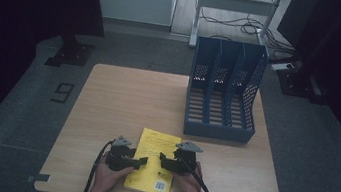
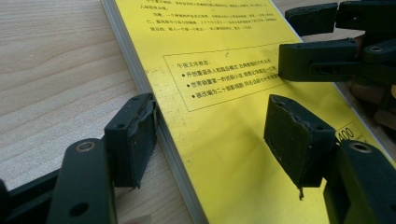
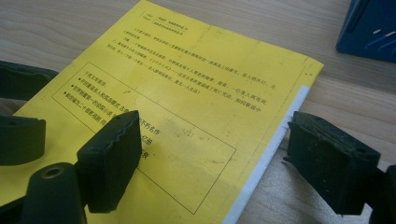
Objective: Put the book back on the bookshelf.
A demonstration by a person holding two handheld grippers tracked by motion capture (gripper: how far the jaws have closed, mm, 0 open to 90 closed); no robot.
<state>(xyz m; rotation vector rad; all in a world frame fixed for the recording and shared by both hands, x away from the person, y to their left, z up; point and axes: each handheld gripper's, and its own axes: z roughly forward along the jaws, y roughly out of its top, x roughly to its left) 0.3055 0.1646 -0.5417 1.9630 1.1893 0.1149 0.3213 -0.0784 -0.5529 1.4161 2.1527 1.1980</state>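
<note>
Both released, the left tongs and right tongs straddle opposite edges of a yellow book printed with black Chinese text, a barcode at its near corner, before a blue three-slot file rack.

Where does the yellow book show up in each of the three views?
High view: yellow book at the table's near edge, between both grippers.
Left gripper view: from top centre down to the lower right.
Right gripper view: across the centre and left.
Shared landmark: the boxed black text on its cover.
</note>
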